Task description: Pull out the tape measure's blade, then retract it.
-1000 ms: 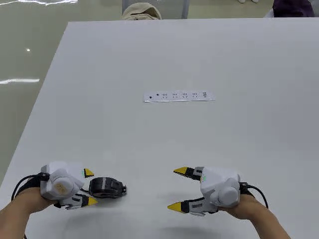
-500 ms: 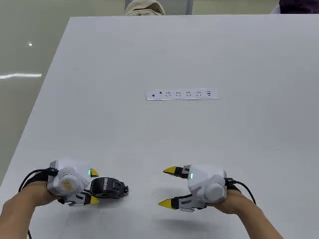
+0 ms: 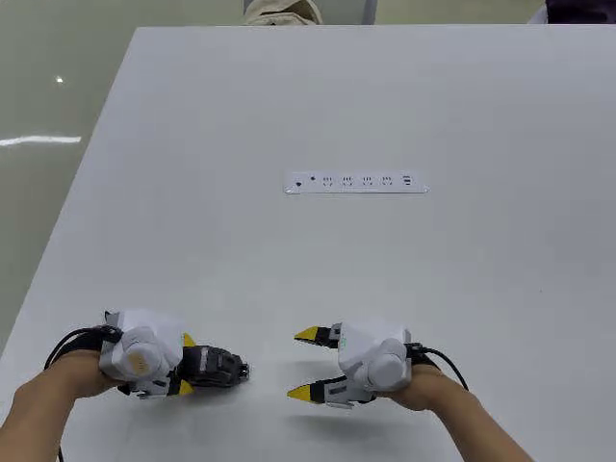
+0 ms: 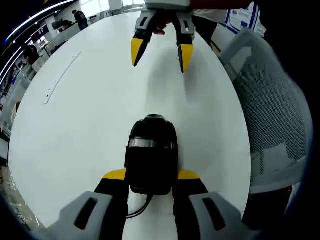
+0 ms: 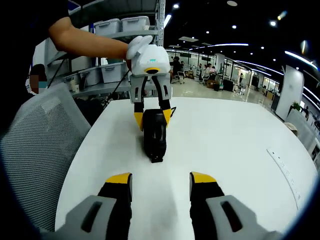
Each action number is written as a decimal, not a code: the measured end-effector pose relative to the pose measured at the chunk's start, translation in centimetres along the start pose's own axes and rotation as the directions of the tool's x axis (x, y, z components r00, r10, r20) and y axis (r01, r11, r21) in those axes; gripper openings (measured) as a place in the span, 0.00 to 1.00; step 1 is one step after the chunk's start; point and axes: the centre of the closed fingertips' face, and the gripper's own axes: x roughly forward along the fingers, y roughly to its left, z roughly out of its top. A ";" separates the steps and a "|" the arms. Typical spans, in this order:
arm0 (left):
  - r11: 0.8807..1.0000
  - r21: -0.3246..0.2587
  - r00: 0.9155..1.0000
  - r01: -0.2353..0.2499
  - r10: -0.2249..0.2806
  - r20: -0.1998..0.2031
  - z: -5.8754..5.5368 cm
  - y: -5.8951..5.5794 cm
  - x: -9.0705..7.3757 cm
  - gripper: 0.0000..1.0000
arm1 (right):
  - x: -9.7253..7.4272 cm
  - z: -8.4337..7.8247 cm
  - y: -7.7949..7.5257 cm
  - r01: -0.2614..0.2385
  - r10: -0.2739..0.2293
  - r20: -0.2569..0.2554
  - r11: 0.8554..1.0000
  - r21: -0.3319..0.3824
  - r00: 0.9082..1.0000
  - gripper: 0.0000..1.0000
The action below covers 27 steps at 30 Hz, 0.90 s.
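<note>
A black tape measure (image 3: 214,366) lies on the white table (image 3: 337,106) near its front left edge. My left gripper (image 3: 183,364) is shut on its rear end, yellow tips pressed to both sides; the case (image 4: 151,152) fills the gap between the jaws in the left gripper view. My right gripper (image 3: 303,364) hovers open a short way to the right, its tips pointing at the tape measure (image 5: 154,132). In the right gripper view the gripper (image 5: 161,181) holds nothing, and the blade end faces it.
A white power strip (image 3: 355,182) lies flat in the middle of the table. A grey mesh chair (image 5: 35,150) stands at the near table edge. Shelves with storage boxes (image 5: 112,25) rise behind the left hand.
My right gripper has moved left toward the tape measure, staying open. My left gripper has closed in on the case and now grips it.
</note>
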 end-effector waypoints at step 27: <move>0.999 -0.032 0.999 -0.006 0.008 0.041 -0.2 0.1 0.1 0.28 | 5.7 0.4 0.5 -0.105 0.105 -0.006 0.994 -0.018 0.994 0.33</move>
